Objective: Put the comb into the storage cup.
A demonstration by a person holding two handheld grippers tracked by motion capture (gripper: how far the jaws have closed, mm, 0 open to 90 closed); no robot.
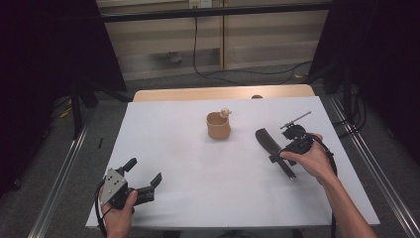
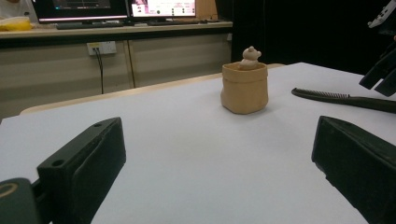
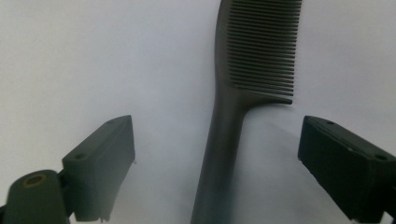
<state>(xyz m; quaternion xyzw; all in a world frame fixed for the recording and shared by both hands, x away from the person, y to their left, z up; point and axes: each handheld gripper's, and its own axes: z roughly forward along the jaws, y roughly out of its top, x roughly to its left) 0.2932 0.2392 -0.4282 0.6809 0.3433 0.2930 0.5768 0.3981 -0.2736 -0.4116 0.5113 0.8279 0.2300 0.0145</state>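
Pick-up step: right gripper (image 3: 217, 170), jaws wide, straddles the comb (image 3: 233, 107) handle on the desk (image 1: 188, 168) untouched; next, lower and close; left gripper (image 1: 147, 179) wide, idle.

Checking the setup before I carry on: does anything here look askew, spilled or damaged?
Nothing stands out. The tan pot stands upright with its small figure on the rim, and the black comb lies flat and whole on the white table.

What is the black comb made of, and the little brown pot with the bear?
The comb looks like matte black plastic: smooth, one moulded piece with thin even teeth. The pot looks like unglazed clay or resin shaped like a sack: dull tan with soft folds. The bear seems to be the same material.
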